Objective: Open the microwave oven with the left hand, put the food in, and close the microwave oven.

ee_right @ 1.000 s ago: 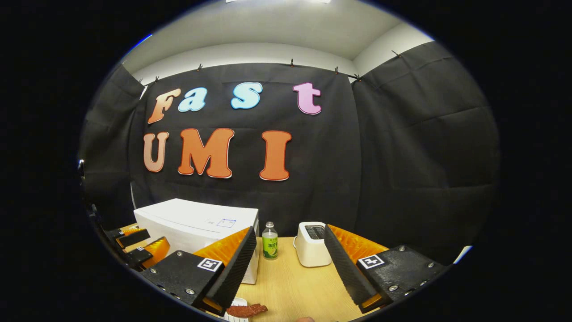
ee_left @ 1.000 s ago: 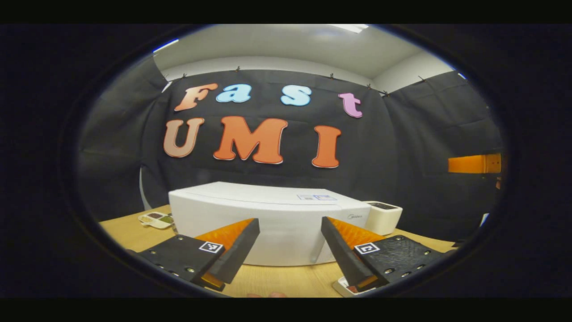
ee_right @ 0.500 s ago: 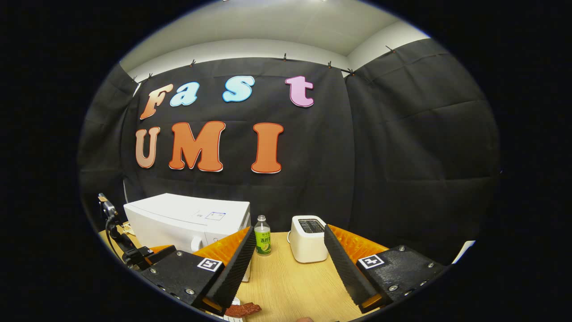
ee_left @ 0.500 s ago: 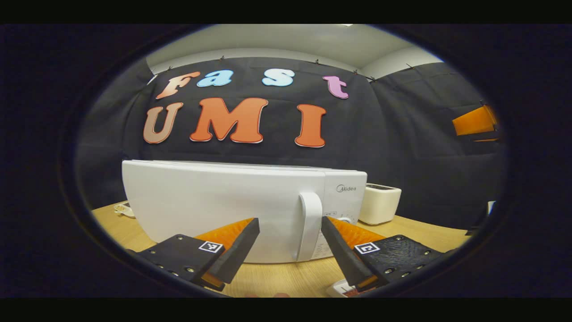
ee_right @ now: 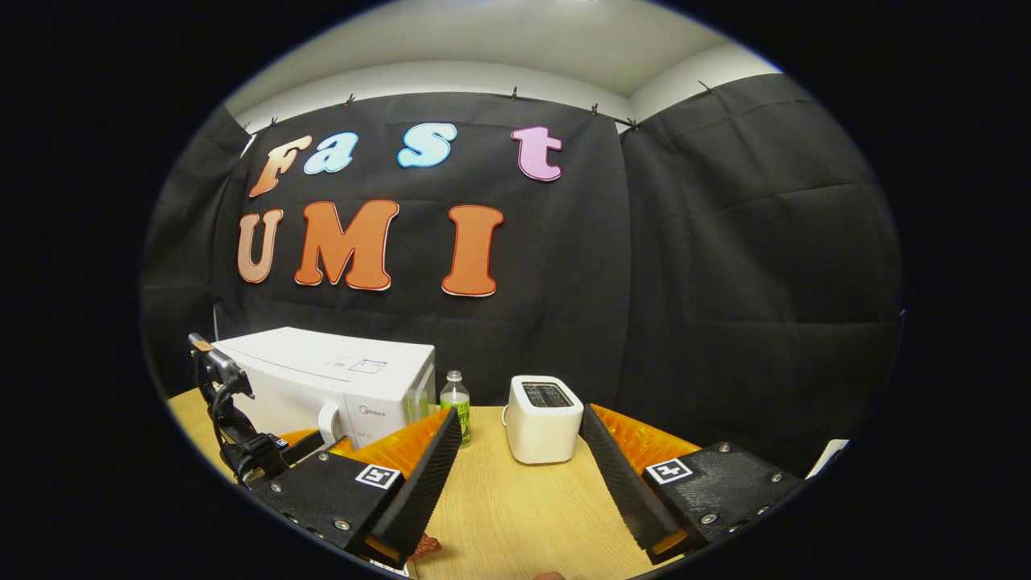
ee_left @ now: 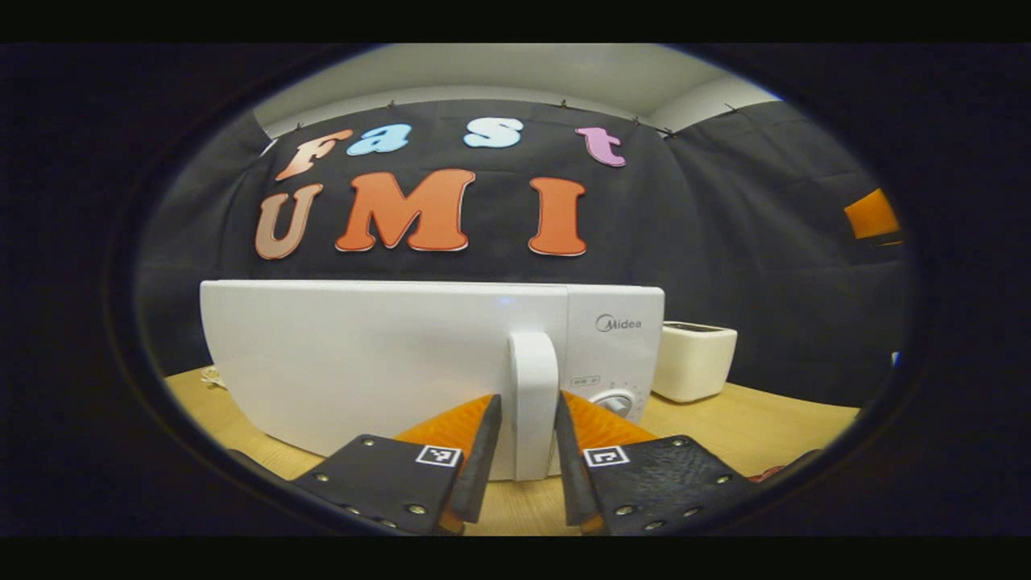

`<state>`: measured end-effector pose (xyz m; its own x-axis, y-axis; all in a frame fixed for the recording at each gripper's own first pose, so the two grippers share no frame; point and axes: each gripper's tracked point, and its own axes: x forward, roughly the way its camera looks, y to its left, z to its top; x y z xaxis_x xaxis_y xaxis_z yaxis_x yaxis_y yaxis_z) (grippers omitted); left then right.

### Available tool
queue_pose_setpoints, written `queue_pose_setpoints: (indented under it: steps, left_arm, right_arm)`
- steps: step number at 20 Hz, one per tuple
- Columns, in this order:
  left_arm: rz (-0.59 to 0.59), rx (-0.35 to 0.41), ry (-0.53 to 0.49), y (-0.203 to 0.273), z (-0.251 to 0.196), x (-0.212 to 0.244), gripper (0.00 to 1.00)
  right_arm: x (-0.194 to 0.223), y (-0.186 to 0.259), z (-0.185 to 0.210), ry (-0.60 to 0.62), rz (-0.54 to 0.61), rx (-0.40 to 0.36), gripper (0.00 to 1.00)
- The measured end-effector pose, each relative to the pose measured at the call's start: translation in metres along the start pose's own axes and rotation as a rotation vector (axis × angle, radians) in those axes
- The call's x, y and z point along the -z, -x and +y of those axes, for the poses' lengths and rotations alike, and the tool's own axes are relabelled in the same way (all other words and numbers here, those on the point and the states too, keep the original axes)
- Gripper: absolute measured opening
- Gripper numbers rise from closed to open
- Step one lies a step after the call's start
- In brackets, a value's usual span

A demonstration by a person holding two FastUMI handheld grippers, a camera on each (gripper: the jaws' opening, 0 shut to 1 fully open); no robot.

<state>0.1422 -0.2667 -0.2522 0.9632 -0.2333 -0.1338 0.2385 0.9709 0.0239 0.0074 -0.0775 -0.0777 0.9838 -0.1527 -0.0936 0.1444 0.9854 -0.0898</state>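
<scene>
The microwave point(ee_left: 378, 362) door is not open yet: the left hand-held gripper point(ee_left: 527, 451) brackets its handle point(ee_left: 533, 403) with narrow gaps, the right hand-held gripper point(ee_right: 519, 475) waits spread, food not inside.

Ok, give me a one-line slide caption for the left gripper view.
Left gripper straddles the handle of the closed microwave, fingers not yet clamped.

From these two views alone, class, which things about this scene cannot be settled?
- Microwave interior: left gripper view, hidden behind its shut door.
- Food: right gripper view, mostly behind a finger, cut by the edge.
- Left gripper on the handle: contact unclear.
</scene>
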Motion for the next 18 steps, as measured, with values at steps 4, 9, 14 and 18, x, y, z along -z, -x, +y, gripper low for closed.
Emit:
queue_pose_setpoints:
  steps: [4, 9, 14, 18]
  left_arm:
    - [0.001, 0.042, -0.016, 0.002, -0.002, 0.002, 0.14]
    - [0.013, 0.108, 0.024, 0.026, -0.004, 0.002, 0.08]
    - [0.001, 0.225, 0.043, 0.080, 0.000, -0.001, 0.07]
    - [0.007, 0.288, 0.028, 0.133, 0.011, -0.002, 0.02]
  right_arm:
    - [0.001, 0.001, -0.006, -0.011, 0.000, 0.011, 0.95]
    - [0.004, 0.005, -0.001, -0.024, 0.003, 0.000, 0.95]
    - [0.009, 0.012, 0.012, -0.019, 0.011, -0.021, 0.95]
    - [0.014, 0.020, 0.024, -0.024, 0.009, -0.038, 0.95]
